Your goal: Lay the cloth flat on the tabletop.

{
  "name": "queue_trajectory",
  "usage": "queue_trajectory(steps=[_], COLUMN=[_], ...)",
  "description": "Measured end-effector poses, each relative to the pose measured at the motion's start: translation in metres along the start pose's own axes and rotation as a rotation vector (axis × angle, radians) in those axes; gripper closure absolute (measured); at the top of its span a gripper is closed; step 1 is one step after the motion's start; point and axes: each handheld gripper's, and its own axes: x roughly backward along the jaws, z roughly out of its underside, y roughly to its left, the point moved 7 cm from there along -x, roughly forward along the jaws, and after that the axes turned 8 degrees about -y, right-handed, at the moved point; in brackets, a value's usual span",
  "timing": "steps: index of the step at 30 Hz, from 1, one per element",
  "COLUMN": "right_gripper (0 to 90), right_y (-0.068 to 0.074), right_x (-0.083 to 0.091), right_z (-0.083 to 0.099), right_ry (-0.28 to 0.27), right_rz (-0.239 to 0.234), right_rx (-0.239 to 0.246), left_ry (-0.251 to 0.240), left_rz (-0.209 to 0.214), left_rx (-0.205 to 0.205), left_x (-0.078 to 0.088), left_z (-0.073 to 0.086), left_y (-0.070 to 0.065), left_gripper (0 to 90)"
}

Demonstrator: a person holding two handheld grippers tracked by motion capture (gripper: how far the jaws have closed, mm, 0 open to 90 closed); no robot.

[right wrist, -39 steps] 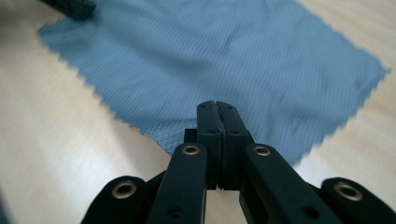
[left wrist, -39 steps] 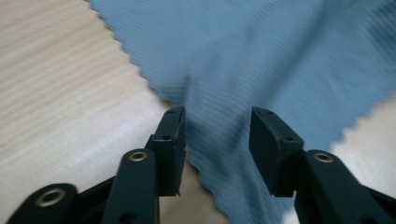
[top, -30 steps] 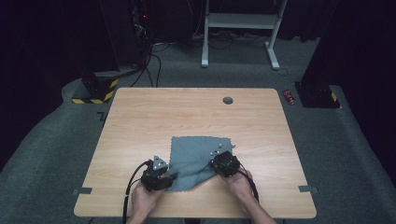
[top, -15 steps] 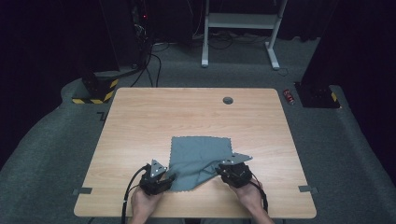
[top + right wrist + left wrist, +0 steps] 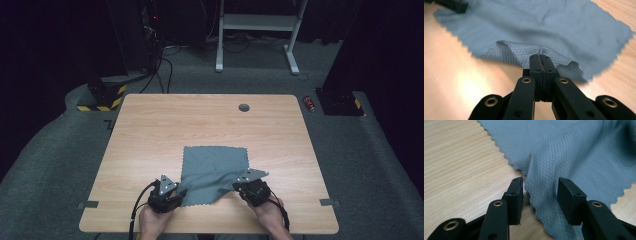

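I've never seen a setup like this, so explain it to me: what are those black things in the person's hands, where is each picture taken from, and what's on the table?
A person holds a hand-operated clamp in each hand. The high view looks down on the wooden table, where a grey cloth lies. The other two pictures come from cameras riding on each clamp. The right gripper has its jaws shut on a bunched edge of the cloth. The left gripper has its jaws apart, with the cloth's edge lying between them, not yet pinched.

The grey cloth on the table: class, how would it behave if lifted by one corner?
The cloth would probably hang limp: it already puckers into soft folds where the right gripper pinches its edge. It looks thin and light, so it likely lifts easily. The left gripper has open jaws around a ridge of it, suggesting that it bunches readily.
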Motion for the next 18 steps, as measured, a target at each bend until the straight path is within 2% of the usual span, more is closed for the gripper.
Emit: queue_trajectory(steps=[1, 3, 5, 6, 7, 10, 11, 13, 16, 18], right_gripper=[89.4, 89.0, 88.0, 88.0, 81.7, 78.0, 75.3, 74.3, 73.8, 74.0], right_y=[0.003, 0.007, 0.011, 0.011, 0.012, 0.009, 0.003, -0.001, -0.006, -0.008], right_x=[0.014, 0.022, 0.026, 0.026, 0.026, 0.026, 0.023, 0.016, -0.001, -0.016], right_z=[0.008, 0.016, 0.027, 0.027, 0.035, 0.033, 0.024, 0.014, 0.008, 0.009], right_ry=[0.020, 0.041, 0.069, 0.069, 0.079, 0.058, 0.015, -0.004, 0.000, 0.019], right_rz=[-0.007, -0.017, -0.033, -0.033, -0.033, -0.022, -0.003, 0.020, 0.036, 0.040], right_rx=[-0.010, -0.014, -0.023, -0.023, -0.035, -0.056, -0.077, -0.071, -0.075, -0.083], left_ry=[0.005, 0.017, 0.023, 0.030, 0.034, 0.038, 0.045, 0.054, 0.060, 0.068], left_rz=[0.003, 0.004, 0.010, 0.016, 0.018, 0.025, 0.028, 0.034, 0.042, 0.054], left_rx=[0.004, -0.004, 0.004, 0.009, -0.001, 0.000, 0.009, 0.036, 0.036, 0.034], left_x=[0.002, 0.004, 0.005, 0.006, 0.007, 0.007, 0.007, 0.006, 0.004, 0.004], left_z=[0.001, 0.002, 0.002, 0.003, 0.003, 0.002, 0.002, 0.000, -0.002, -0.002], left_y=[-0.002, -0.003, -0.004, -0.005, -0.005, -0.006, -0.005, -0.003, 0.001, 0.001], left_gripper=[54.8, 52.9, 52.1, 52.1, 54.1, 56.1, 57.5, 59.7, 66.8, 75.9])
